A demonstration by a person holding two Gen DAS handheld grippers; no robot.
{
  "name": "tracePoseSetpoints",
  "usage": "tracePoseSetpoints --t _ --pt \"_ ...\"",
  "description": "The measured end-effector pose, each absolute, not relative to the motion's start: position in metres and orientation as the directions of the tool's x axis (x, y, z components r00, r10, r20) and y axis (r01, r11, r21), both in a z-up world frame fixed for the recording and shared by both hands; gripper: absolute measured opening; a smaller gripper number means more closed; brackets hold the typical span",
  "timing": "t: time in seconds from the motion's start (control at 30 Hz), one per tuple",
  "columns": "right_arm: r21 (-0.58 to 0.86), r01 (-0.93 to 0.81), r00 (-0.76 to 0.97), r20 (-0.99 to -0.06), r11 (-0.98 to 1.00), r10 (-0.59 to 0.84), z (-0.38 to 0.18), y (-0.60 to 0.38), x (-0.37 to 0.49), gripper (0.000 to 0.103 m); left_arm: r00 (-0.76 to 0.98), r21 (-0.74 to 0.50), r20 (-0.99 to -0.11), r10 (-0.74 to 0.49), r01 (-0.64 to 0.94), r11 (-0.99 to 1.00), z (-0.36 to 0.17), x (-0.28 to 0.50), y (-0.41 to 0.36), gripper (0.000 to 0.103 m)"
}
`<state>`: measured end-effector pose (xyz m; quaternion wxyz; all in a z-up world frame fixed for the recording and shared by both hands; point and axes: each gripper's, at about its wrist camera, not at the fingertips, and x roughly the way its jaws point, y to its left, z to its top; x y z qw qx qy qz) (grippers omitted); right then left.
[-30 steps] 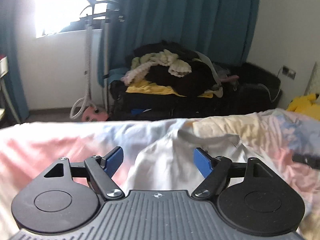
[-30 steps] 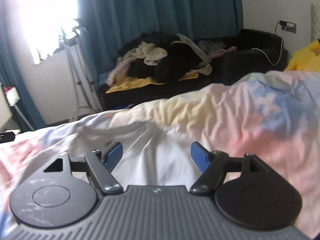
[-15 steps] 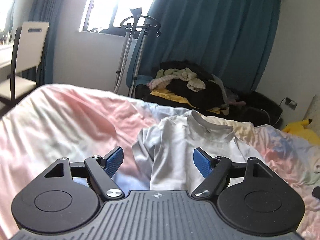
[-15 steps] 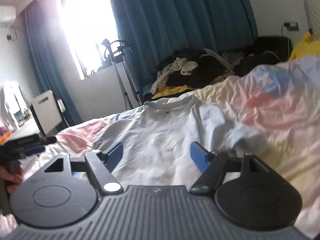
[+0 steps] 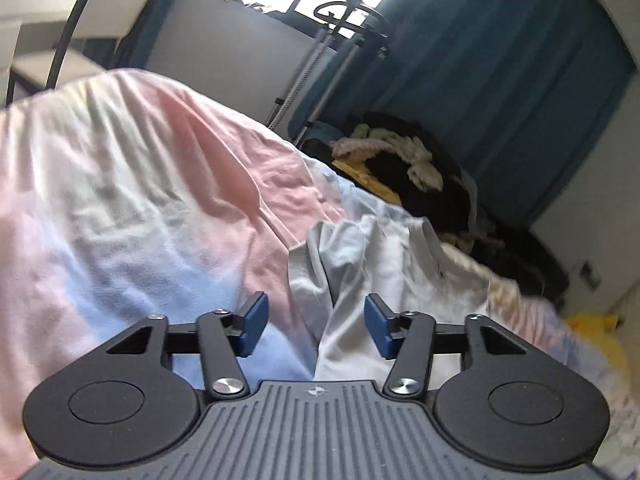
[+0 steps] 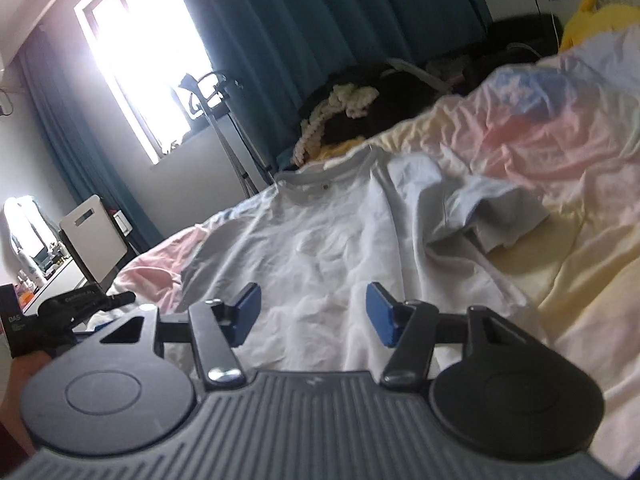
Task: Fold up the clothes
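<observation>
A white T-shirt [image 6: 332, 248] lies spread on the bed with its collar [image 6: 320, 178] at the far end and its right sleeve [image 6: 492, 212] crumpled. In the left wrist view the shirt [image 5: 380, 276] shows its left sleeve bunched. My left gripper [image 5: 316, 322] is open and empty, just above the shirt's left edge. My right gripper [image 6: 312, 314] is open and empty, above the shirt's lower body. The left gripper also shows at the left edge of the right wrist view [image 6: 72, 308].
The pastel pink, blue and yellow bedsheet [image 5: 140, 200] covers the bed. A pile of dark and cream clothes [image 5: 408, 164] lies on a bench beyond the bed. A garment steamer stand [image 5: 340, 40] and teal curtains [image 5: 500, 60] are behind. A yellow plush toy [image 6: 592, 12] sits far right.
Both grippers have pulled back and risen, so the whole shirt has come into view. The left gripper has swung left towards the shirt's left sleeve side. Both stay open.
</observation>
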<state>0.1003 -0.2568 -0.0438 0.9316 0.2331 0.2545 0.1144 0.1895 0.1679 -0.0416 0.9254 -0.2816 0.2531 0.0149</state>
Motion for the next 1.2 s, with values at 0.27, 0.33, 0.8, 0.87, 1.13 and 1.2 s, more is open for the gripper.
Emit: tracePoseSetpoints --t 0.27,0.33,0.8,0.87,1.13,1.2 --pt "0.502 -0.076 0.808 -0.475 0.861 0.348 -0.079 -0.254 0.140 0.048 0.834 -0.508 -0.530 -0.153 -0.168 0.845 -0.075 0.247 0.173 0.039" --pt "0.523 -0.068 0.797 -0.483 0.849 0.362 -0.086 -0.256 0.148 0.048 0.824 -0.546 -0.540 -0.174 -0.185 0.817 -0.087 0.259 0.177 0.038" --pt "0.551 -0.029 0.765 -0.525 0.834 0.374 -0.117 -0.267 0.162 0.044 0.829 -0.400 -0.551 -0.097 -0.160 0.902 -0.075 0.294 0.150 0.003" --pt "0.544 -0.031 0.768 -0.524 0.838 0.368 -0.116 -0.266 0.160 0.044 0.838 -0.390 -0.540 -0.077 -0.169 0.905 -0.056 0.294 0.159 0.003" --pt "0.543 -0.021 0.767 -0.530 0.839 0.363 -0.116 -0.265 0.159 0.044 0.819 -0.193 -0.569 0.071 -0.216 0.957 0.021 0.318 0.191 0.003" --pt "0.548 -0.018 0.766 -0.530 0.837 0.363 -0.117 -0.265 0.159 0.044 0.799 -0.115 -0.587 0.126 -0.237 0.965 0.027 0.331 0.195 0.003"
